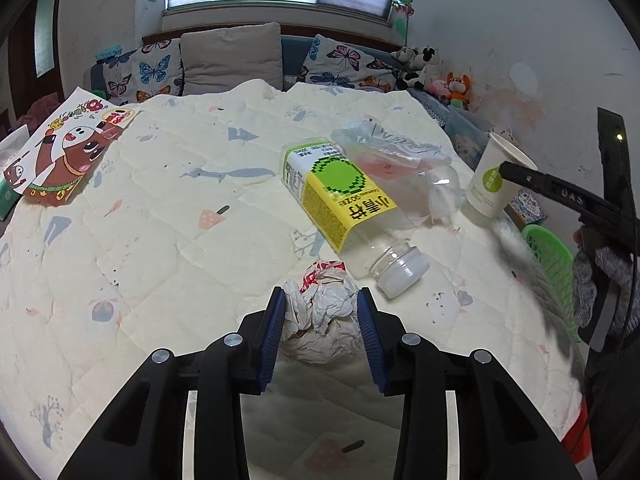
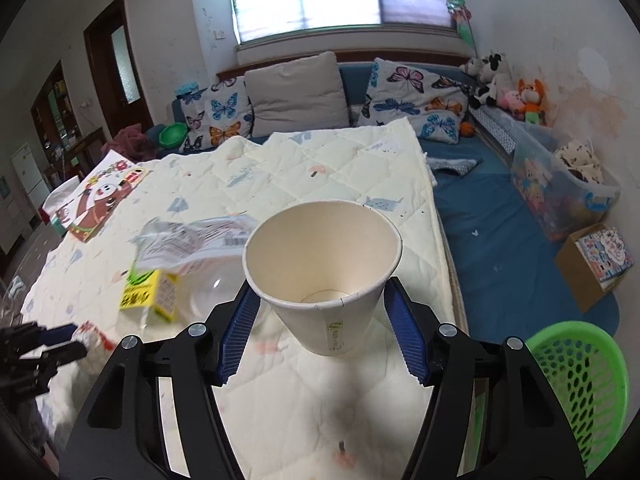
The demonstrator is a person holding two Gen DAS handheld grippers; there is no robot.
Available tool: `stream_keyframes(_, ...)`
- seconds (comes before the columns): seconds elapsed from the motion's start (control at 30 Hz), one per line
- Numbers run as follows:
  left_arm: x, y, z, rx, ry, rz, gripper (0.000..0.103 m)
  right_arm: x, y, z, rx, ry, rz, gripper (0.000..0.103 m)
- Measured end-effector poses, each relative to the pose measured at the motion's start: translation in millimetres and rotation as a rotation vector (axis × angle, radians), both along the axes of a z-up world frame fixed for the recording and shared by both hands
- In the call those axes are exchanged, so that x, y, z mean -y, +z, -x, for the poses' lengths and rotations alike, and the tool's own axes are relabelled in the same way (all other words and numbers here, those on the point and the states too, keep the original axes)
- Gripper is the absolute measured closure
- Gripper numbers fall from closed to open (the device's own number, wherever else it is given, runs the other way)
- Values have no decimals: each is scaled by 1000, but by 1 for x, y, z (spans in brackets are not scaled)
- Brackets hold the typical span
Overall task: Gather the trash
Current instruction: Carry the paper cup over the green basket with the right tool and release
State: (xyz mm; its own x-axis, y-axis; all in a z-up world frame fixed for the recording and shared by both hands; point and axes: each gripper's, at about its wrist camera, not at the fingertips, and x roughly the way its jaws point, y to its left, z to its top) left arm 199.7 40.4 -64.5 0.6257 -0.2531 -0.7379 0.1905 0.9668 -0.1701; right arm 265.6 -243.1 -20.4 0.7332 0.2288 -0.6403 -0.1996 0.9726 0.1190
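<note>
- I judge the collecting to be barely started: all the trash I can see is on or over the quilted bed (image 1: pixel 168 208), and the part of the green basket (image 2: pixel 580 392) that I can see, low beside the bed at my right, has nothing in it.
- My left gripper (image 1: pixel 322 322) has its blue pads pressed against both sides of the crumpled paper ball (image 1: pixel 324 312); the jaws stand partly closed on it. I cannot tell whether the ball is lifted off the quilt.
- My right gripper (image 2: pixel 322 328) straddles the paper cup (image 2: pixel 324 276), which stands tilted with its mouth toward the camera. The jaws are about half open. In the right wrist view there is a small gap between each pad and the cup wall, so I cannot call it gripped yet.
- The plastic bottle (image 1: pixel 344 204) lies on its side in the middle of the bed, cap toward me, untouched.
- The clear plastic bag (image 1: pixel 392 156) lies crumpled against the bottle's far end, also untouched.
- Count of trash pieces I can make out: one paper ball, one cup, one bottle, one plastic bag — four in all.
- Count of bins: one green basket.
- Left to do, by my reckoning: carry all four pieces to the basket, starting with the two in my jaws.
</note>
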Motion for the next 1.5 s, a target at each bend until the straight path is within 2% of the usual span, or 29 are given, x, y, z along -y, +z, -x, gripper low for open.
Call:
stream_keyframes(0.4, 41, 29, 21, 56, -91, 32, 67, 33, 12, 73, 30, -51, -29, 39)
stream_keyframes(0.83, 129, 49, 26, 70, -253, 39, 67, 124, -12, 135, -21, -254, 3, 38)
stream_keyframes(1.17, 203, 57, 19, 56, -362, 40, 67, 195, -38, 159, -87, -403, -19, 36)
stream_keyframes(1.5, 260, 56, 12, 37, -436, 30, 67, 223, -47, 177, -89, -471, -45, 36)
